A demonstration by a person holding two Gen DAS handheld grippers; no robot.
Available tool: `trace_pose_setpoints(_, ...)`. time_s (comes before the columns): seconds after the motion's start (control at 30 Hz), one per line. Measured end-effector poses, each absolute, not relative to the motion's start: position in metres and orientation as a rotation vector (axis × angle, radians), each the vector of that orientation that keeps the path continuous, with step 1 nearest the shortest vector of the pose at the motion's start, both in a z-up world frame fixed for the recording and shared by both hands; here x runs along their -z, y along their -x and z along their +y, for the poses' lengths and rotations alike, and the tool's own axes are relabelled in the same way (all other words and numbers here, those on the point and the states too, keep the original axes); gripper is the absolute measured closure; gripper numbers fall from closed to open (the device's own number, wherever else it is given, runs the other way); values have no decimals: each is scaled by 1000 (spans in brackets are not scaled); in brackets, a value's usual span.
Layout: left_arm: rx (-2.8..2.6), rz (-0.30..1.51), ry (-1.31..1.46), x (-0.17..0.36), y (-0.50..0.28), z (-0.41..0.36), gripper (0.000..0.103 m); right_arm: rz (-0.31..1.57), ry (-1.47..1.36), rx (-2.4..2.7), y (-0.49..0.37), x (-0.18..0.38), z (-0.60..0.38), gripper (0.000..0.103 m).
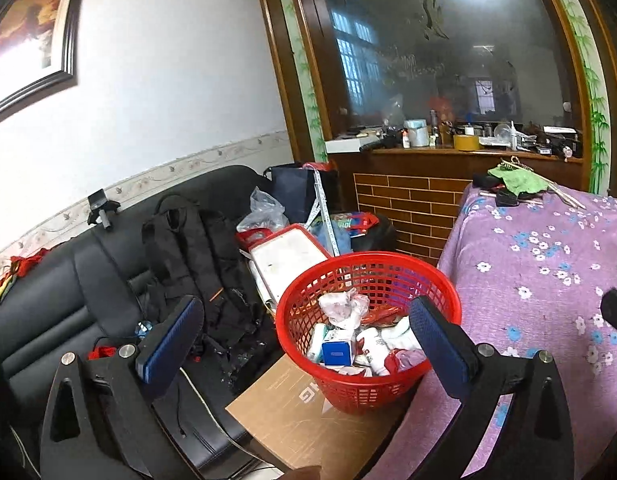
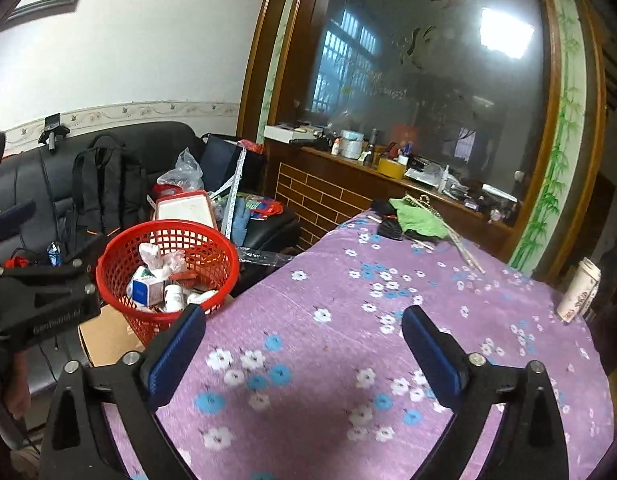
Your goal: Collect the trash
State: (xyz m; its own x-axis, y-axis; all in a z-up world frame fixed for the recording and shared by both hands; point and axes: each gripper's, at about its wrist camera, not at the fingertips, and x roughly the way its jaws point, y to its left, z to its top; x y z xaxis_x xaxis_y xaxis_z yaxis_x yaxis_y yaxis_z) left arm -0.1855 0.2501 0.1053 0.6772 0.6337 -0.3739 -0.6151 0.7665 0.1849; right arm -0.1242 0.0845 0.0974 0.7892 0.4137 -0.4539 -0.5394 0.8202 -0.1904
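A red mesh basket (image 1: 360, 392) stands on a cardboard box (image 1: 276, 408) between the sofa and the table. It holds crumpled tissue (image 1: 342, 308), a blue and white carton (image 1: 335, 350) and a white bottle (image 1: 374, 346). My left gripper (image 1: 304, 308) is open and empty, with the basket seen between its blue pads. In the right wrist view the basket (image 2: 120, 284) sits to the left. My right gripper (image 2: 304, 314) hangs open and empty over the purple flowered tablecloth (image 2: 348, 280). A green cloth (image 2: 418, 218), thin sticks (image 2: 464, 250) and a rolled paper cup (image 2: 580, 292) lie on the table.
A black sofa (image 1: 48, 320) carries a black backpack (image 1: 196, 248), a red-rimmed white tray (image 1: 288, 256) and bags. Behind the table runs a wooden counter (image 1: 468, 156) crowded with small items, under a dark glass panel. The left gripper's black body (image 2: 44, 300) shows left of the basket.
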Motion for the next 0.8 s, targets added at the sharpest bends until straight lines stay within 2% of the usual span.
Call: trace_pose_setpoints(0.8, -650, 467, -45, -102, 183, 228, 1, 401, 306, -527, 138, -95, 60, 1)
